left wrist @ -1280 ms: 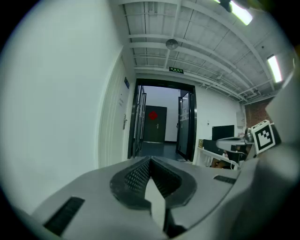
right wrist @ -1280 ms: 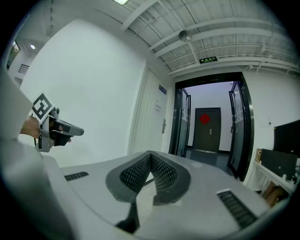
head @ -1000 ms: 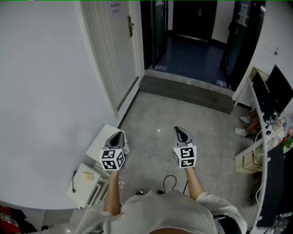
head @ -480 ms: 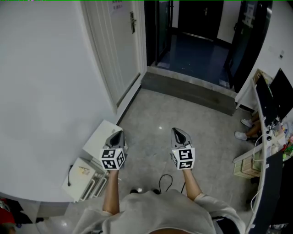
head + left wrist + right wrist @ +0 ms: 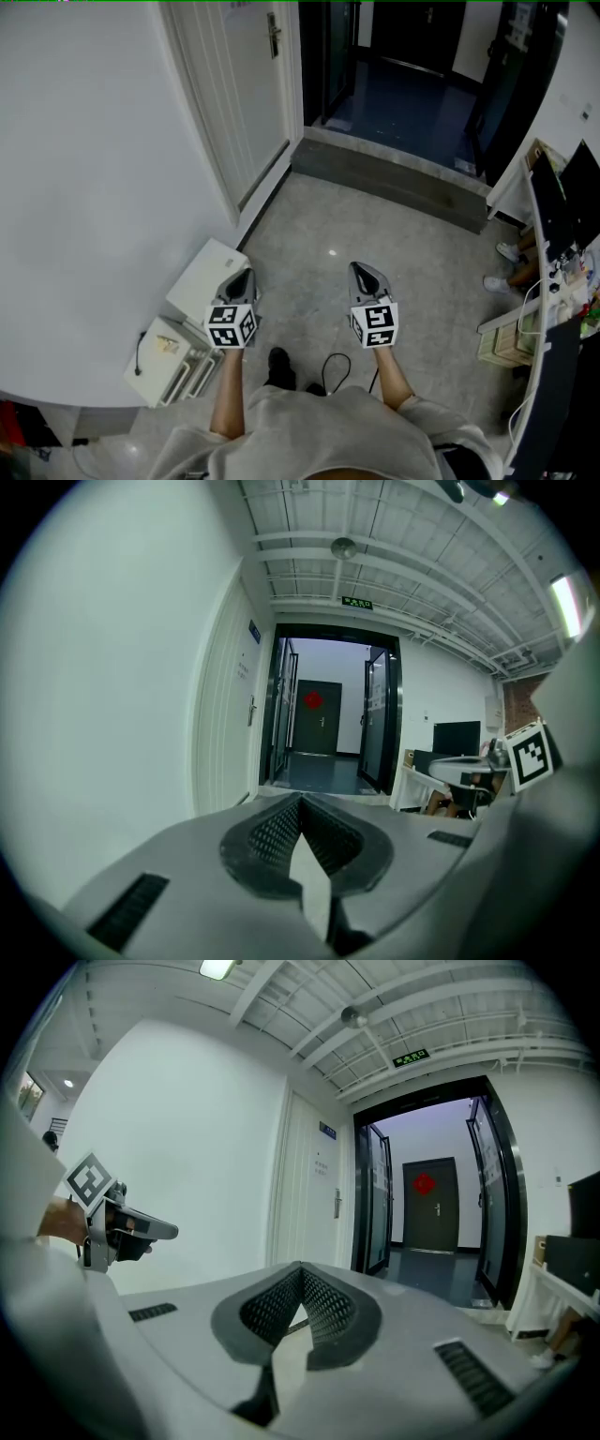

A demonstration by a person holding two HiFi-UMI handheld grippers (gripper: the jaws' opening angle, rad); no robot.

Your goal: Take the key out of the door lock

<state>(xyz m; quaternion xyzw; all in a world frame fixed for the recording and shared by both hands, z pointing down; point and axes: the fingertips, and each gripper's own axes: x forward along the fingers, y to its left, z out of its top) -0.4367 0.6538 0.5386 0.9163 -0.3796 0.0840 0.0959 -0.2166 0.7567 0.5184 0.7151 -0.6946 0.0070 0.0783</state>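
White door (image 5: 246, 94) fills the head view's upper left, its dark metal lock plate (image 5: 273, 36) near the top edge; the key is too small to make out. At lower centre, left gripper (image 5: 244, 277) and right gripper (image 5: 363, 272) are pressed together, empty.

The head view looks steeply down from above the person onto the grey floor (image 5: 366, 234), facing the far doorway (image 5: 398, 66). Each gripper view sits low behind its own jaws, looking level toward that doorway. All three share it and the white door (image 5: 251, 84) left of it; the right gripper view also catches the left gripper (image 5: 169, 1231).
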